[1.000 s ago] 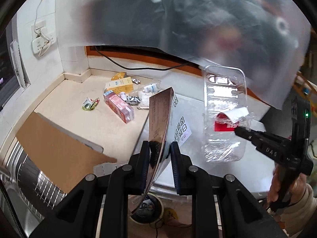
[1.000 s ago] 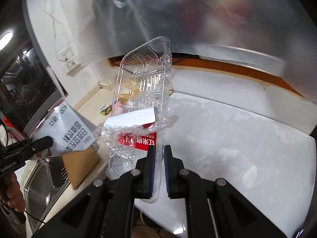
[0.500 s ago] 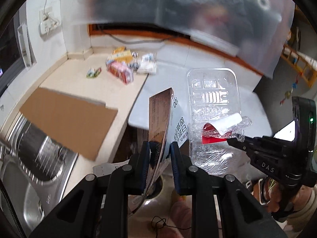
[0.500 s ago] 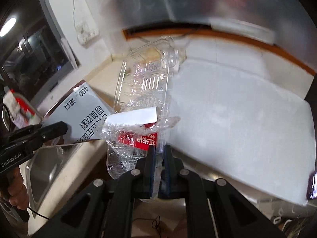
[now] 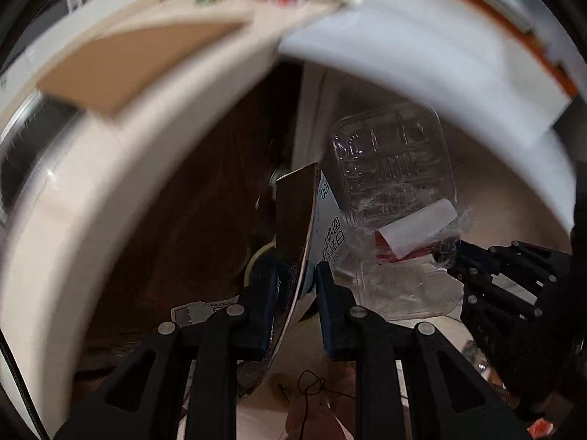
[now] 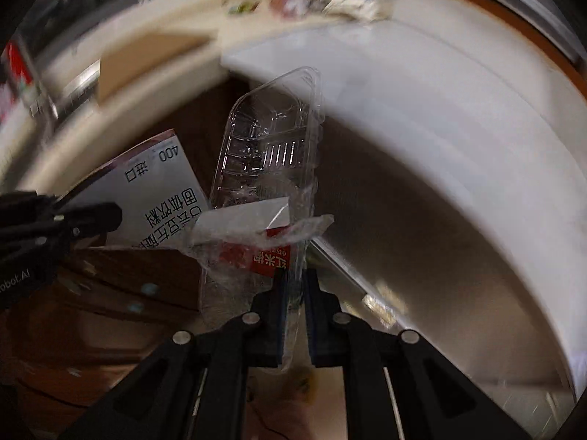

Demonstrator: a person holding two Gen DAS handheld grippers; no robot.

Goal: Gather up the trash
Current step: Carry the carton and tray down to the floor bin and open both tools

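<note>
left gripper (image 5: 296, 282) pinching flat printed pouch (image 5: 293, 220) | right gripper (image 6: 293, 286) clamped on clear plastic tray (image 6: 268, 154) rim | both below bench (image 5: 91, 168) edge | light, flimsy, crushable, slippery; grip rims

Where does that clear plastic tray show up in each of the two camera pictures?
Left wrist view: the clear plastic tray is right of centre, its lower end pinched by the right gripper coming in from the right.
Right wrist view: the tray stands upright at centre, rising from that camera's own jaws.
Shared landmark: the white printed packet, just left of the tray in both.
</note>
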